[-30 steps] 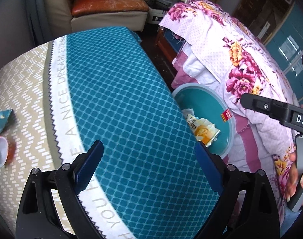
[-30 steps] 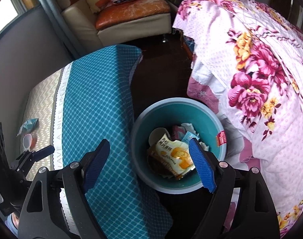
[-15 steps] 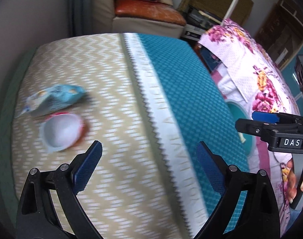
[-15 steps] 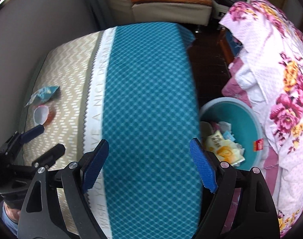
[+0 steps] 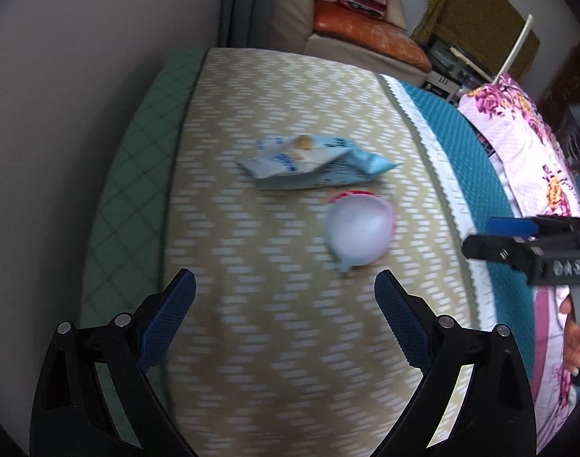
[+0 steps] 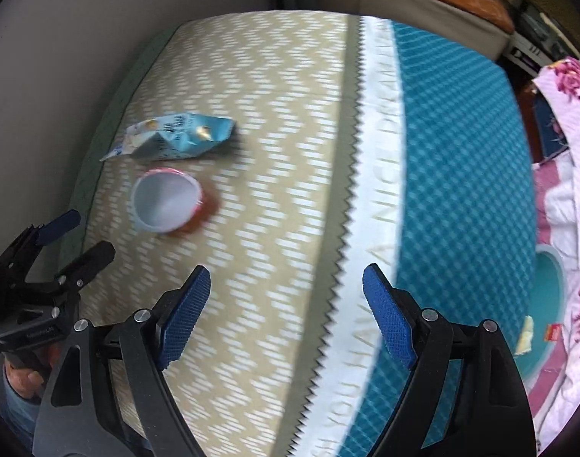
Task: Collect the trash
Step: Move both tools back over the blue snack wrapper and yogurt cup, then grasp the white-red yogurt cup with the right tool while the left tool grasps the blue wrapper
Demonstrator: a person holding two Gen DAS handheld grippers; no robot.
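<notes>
Both grippers swung toward crinkled blue wrapper [image 5: 313,163], round cup [image 5: 358,234]; jaws apart.

Lived-in home, bedroom or bed-sitting room. A bed with a pink floral quilt [image 5: 518,141] stands beside a table [image 6: 274,122] under a beige-and-teal printed cloth. Behind it, a cream armchair with an orange cushion [image 5: 362,34]. A teal plastic bin [image 6: 549,304] sits on the floor between table and bed.
</notes>
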